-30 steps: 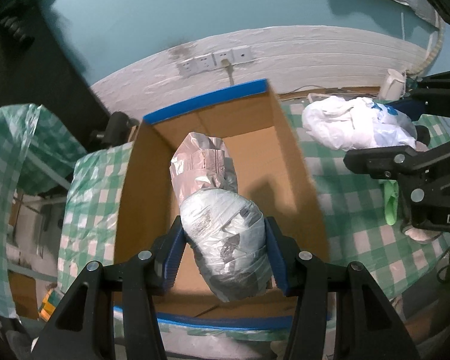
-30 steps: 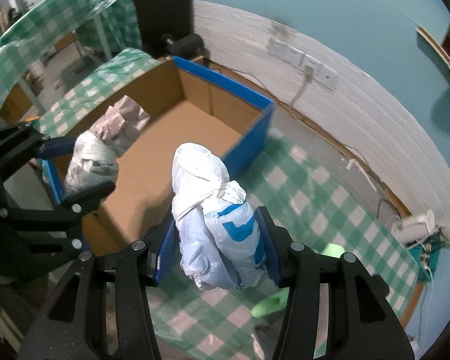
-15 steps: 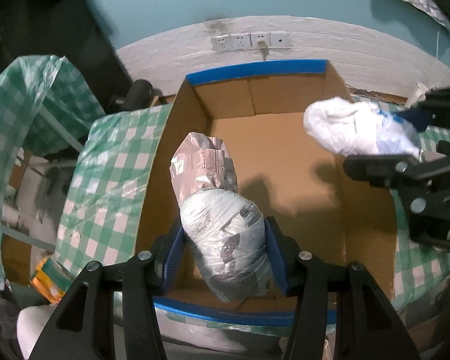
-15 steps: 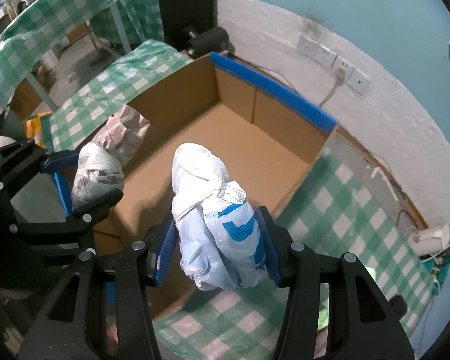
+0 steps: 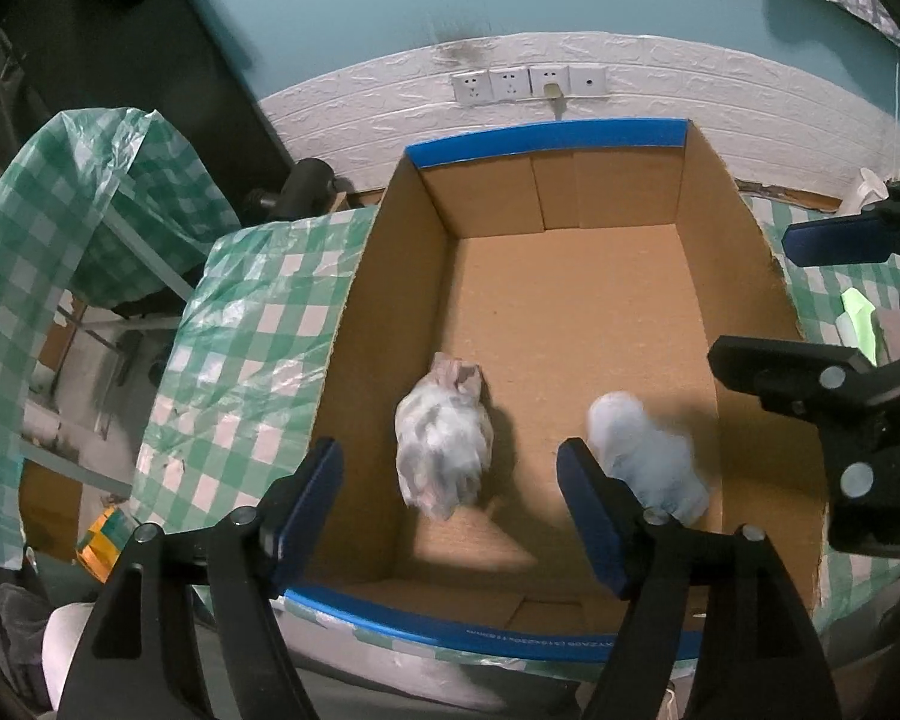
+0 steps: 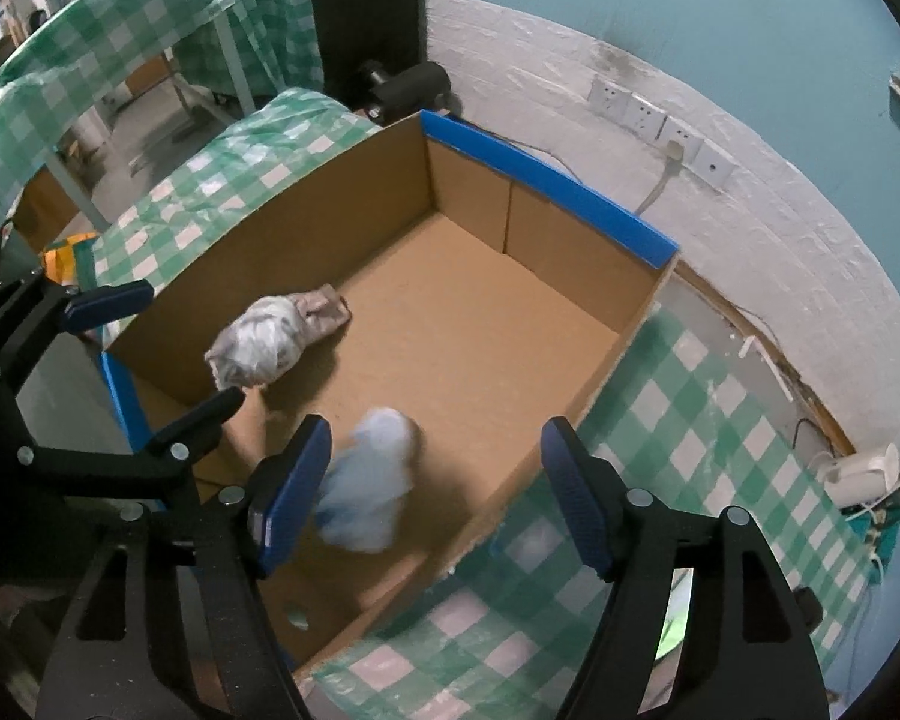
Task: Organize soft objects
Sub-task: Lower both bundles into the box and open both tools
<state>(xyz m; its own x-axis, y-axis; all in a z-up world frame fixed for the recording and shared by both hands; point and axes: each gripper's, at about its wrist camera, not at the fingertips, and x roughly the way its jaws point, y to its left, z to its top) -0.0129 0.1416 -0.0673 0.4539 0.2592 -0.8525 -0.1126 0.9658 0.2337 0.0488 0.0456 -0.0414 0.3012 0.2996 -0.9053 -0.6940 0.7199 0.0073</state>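
Observation:
A cardboard box (image 5: pixel 546 135) with blue-taped rims stands on the green checked tablecloth. My left gripper (image 5: pixel 450 449) hovers over its near end with jaws opening and no pad touching anything. Below it, a grey-and-pink plastic bundle (image 5: pixel 444 444) is down inside the box. My right gripper (image 6: pixel 437 427) hangs beside it, jaws likewise opening and clear of anything. A white-and-blue bundle (image 6: pixel 369 480), blurred, is low in the box (image 6: pixel 546 186) under it. The right wrist view also shows the grey bundle (image 6: pixel 270 348) and the left gripper (image 6: pixel 168 360).
The checked tablecloth (image 5: pixel 246 348) covers the table on both sides of the box. Wall sockets (image 5: pixel 528 84) with a plugged cable sit behind it. A black cylinder (image 6: pixel 414 84) lies at the box's far corner. A green item (image 5: pixel 858 315) and a white device (image 6: pixel 864 474) lie at the right.
Both grippers moved over the box, then their jaws spread. The grey bundle and the white-and-blue bundle left the pads and dropped into the box.

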